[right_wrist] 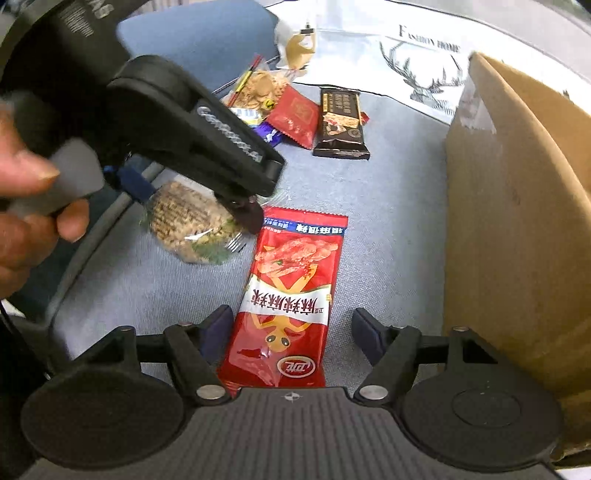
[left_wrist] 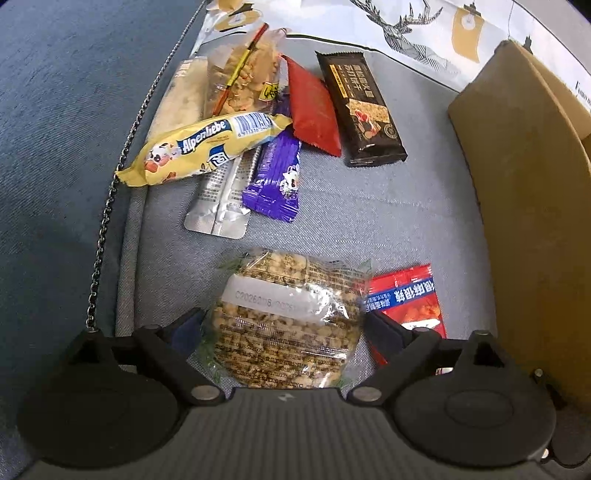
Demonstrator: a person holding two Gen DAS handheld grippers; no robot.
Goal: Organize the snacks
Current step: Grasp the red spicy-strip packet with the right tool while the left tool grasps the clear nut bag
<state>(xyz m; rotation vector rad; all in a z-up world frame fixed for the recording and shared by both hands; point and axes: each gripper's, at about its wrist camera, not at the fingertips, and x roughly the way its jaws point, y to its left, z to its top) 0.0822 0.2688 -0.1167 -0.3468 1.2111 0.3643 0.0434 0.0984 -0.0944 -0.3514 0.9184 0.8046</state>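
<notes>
A clear pack of puffed grain cake [left_wrist: 286, 325] lies on the grey cushion between my left gripper's [left_wrist: 284, 328] open fingers, which stand on either side of it; it also shows in the right wrist view [right_wrist: 188, 229]. A red spicy snack pack [right_wrist: 286, 295] lies between my right gripper's [right_wrist: 291, 328] open fingers, apart from both; its corner shows in the left wrist view [left_wrist: 410, 299]. Further back lie a yellow Alpenliebe pack [left_wrist: 207, 147], a purple pack [left_wrist: 277, 177], a silver pack [left_wrist: 221, 199], a red pouch [left_wrist: 314, 107] and a black biscuit bar [left_wrist: 365, 110].
An open cardboard box [right_wrist: 517, 221] stands at the right, its wall close to my right gripper; it also shows in the left wrist view [left_wrist: 535, 192]. A printed white cloth [left_wrist: 406, 33] lies at the back. The cushion's edge and a chain [left_wrist: 122, 158] run along the left.
</notes>
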